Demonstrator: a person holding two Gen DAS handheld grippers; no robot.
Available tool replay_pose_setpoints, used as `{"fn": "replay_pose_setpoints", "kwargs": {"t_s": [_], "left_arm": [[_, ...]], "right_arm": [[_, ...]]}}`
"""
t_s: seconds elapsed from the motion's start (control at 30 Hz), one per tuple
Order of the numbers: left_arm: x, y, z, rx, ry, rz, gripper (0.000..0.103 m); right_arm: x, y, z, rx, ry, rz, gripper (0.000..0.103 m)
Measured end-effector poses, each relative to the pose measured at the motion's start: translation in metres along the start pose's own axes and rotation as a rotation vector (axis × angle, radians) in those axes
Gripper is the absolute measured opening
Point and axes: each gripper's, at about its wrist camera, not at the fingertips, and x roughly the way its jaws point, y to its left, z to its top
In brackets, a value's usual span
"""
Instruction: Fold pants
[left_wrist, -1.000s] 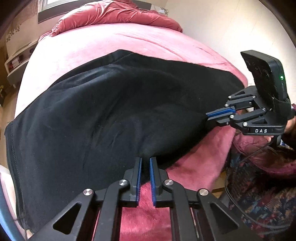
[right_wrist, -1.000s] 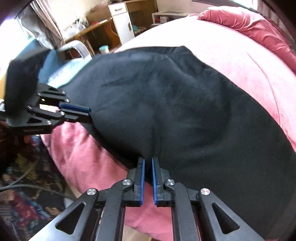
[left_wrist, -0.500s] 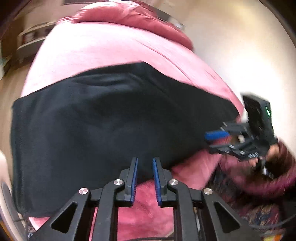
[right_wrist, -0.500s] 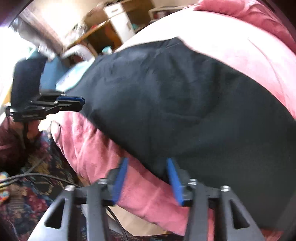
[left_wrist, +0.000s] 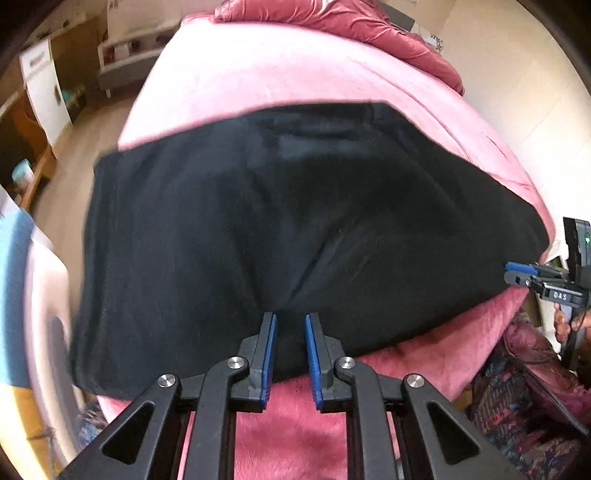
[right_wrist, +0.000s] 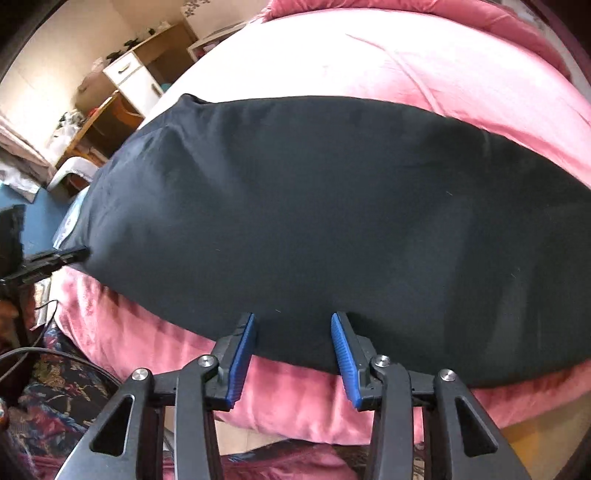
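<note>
Black pants (left_wrist: 295, 221) lie folded in a wide band across the pink bed (left_wrist: 295, 74). My left gripper (left_wrist: 290, 317) hovers at their near edge, jaws a little apart. A pucker of cloth runs into the gap, and the pads do not press it. In the right wrist view the pants (right_wrist: 332, 203) fill the middle. My right gripper (right_wrist: 293, 317) stands over the same near edge with its jaws wide and closing. The hem lies between the pads, untouched. Each gripper also shows in the other's view: the right gripper (left_wrist: 513, 273) by the right corner, the left gripper (right_wrist: 79, 254) at the left corner.
A crumpled red duvet (left_wrist: 332, 18) lies at the head of the bed (right_wrist: 443, 66). A white cabinet and wooden desk (right_wrist: 129, 81) stand beyond the far side. Near me are a person's patterned clothing (left_wrist: 517, 387), a hand (left_wrist: 565, 325) and a cable (right_wrist: 37, 354).
Both grippers were shut on the pants' near edge and have let go. The right one opened wide and slid right along the edge. The left jaws parted slightly. Both views rolled.
</note>
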Motion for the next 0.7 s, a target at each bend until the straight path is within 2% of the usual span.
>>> {"fn": "replay_pose_setpoints", "kwargs": {"t_s": [0.03, 0.1, 0.17, 0.3, 0.37, 0.43, 0.53, 0.57, 0.7], "left_arm": [[-0.005, -0.011, 0.010, 0.015, -0.030, -0.020, 0.016], [-0.015, -0.026, 0.026, 0.054, -0.083, -0.054, 0.024], [-0.020, -0.039, 0.041, 0.082, -0.120, -0.070, 0.025], [-0.010, -0.052, 0.064, 0.046, -0.150, -0.086, 0.025], [-0.005, -0.049, 0.065, 0.029, -0.163, -0.063, 0.025], [0.002, -0.048, 0.065, -0.004, -0.163, -0.079, 0.025], [0.012, -0.049, 0.057, -0.006, -0.156, -0.066, 0.025], [0.012, -0.049, 0.052, 0.000, -0.154, -0.057, 0.025], [0.022, -0.048, 0.040, 0.015, -0.127, -0.039, 0.025]], "right_arm": [[-0.002, -0.004, -0.001, 0.012, -0.006, 0.007, 0.042], [-0.011, -0.013, -0.003, 0.047, -0.033, 0.030, 0.042], [-0.023, -0.029, -0.003, 0.092, -0.063, 0.028, 0.042], [-0.042, -0.038, 0.004, 0.120, -0.121, 0.051, 0.042], [-0.049, -0.033, 0.023, 0.091, -0.149, 0.088, 0.042], [-0.051, -0.026, 0.045, 0.060, -0.165, 0.135, 0.042], [-0.045, 0.003, 0.088, -0.015, -0.174, 0.226, 0.043], [-0.038, 0.017, 0.109, -0.044, -0.171, 0.256, 0.043], [-0.005, 0.064, 0.156, -0.129, -0.136, 0.285, 0.043]]}}
